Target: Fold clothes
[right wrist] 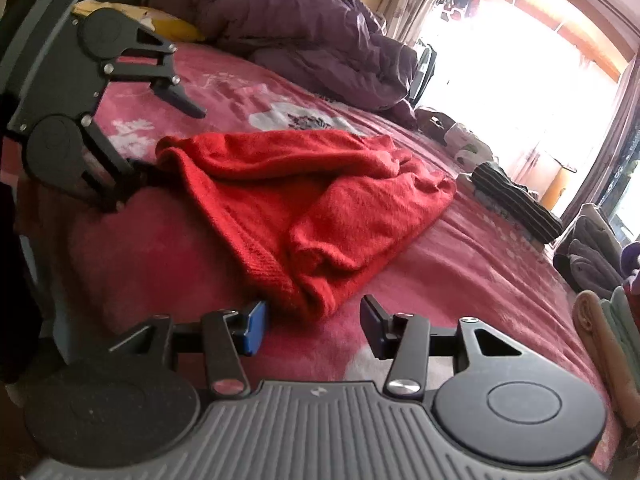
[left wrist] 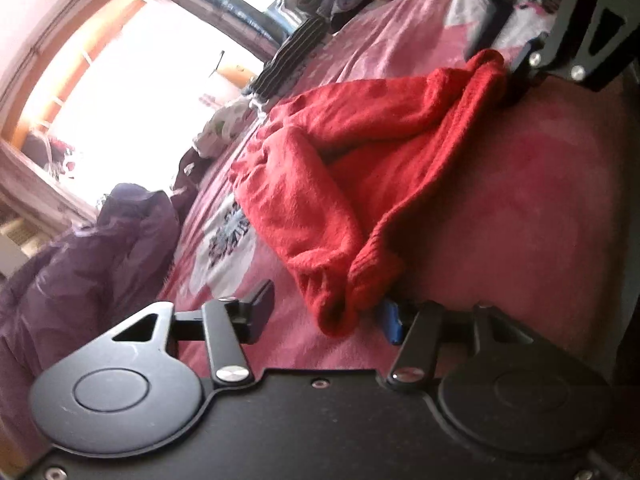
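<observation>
A red sweater (right wrist: 312,204) lies bunched and partly folded on a bed covered by a pink blanket (right wrist: 480,264) with pale flower prints. The left gripper (left wrist: 326,316) sits low at one end of the garment, its jaws spread wide; the knitted cuff end spills down between the fingers and rests against the blue pad (left wrist: 392,320) of one of them, while the other finger stands apart on the blanket. Seen from the right wrist camera, the same gripper (right wrist: 168,140) has one finger raised clear above the blanket and the other tucked at the sweater's edge.

The right gripper (right wrist: 314,328) is also open, its two blue-padded fingers flanking the near folded corner of the sweater, which lies just ahead of them; one pad sits just beside the ribbed hem. In the left wrist view this gripper (left wrist: 516,60) appears at the far end of the garment, and whether it touches the cloth there cannot be told.

A purple quilt (right wrist: 304,28) is heaped at the head of the bed, beside a yellow pillow (right wrist: 168,20). A striped dark garment (right wrist: 516,204) lies folded near the bed's far edge, and more folded clothes (right wrist: 596,264) are stacked beyond it. Bright daylight pours through a large window (right wrist: 520,60).
</observation>
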### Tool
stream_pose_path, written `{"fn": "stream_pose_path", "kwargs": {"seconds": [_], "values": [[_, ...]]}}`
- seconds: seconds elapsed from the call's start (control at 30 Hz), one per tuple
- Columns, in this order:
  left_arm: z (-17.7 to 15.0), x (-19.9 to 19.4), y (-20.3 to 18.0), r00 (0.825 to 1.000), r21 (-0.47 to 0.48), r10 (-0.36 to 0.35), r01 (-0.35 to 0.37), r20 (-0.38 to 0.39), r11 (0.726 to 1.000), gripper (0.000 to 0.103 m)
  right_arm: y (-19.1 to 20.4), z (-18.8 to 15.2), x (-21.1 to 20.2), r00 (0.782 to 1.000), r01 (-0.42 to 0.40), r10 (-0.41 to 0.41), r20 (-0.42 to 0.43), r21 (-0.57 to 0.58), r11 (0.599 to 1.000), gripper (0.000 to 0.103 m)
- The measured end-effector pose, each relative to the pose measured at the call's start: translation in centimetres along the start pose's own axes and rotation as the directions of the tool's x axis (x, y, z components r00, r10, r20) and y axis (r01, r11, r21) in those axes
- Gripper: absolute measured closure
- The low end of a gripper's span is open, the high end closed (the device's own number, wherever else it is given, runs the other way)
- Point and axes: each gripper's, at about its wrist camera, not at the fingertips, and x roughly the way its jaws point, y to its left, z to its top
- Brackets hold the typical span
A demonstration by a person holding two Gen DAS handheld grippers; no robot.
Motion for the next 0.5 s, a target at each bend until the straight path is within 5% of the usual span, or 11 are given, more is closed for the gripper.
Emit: {"fn": "stream_pose_path", "kwargs": {"seconds": [0.03,0.07,0.3,0.5], "values": [[0.1,0.0,0.1,1.0,-0.018,-0.017,0.017,-0.009,1.0,0.085,-0.1,0.1,0.1,1.0,-0.011,0.011,0.001,0.004,1.0,0.074],[0.1,0.0,0.1,1.0,-0.023,-0.021,0.02,-0.018,1.0,0.088,-0.1,0.1,0.1,1.0,-0.019,0.019,0.002,0.006,1.0,0.076],[0.6,-2.4,0.7,0.999,-0.053,-0.049,0.049,0.01,0.997,0.09,-1.2,1.0,-3.2,0.997,-0.026,0.02,0.079,0.068,0.997,0.084],[1.0,-7.1,2.4,0.992,-0.127,-0.008,0.024,0.124,0.992,0.09,-2.9,2.0,-6.9,0.989,-0.068,0.045,0.138,0.169,0.983,0.084]]}}
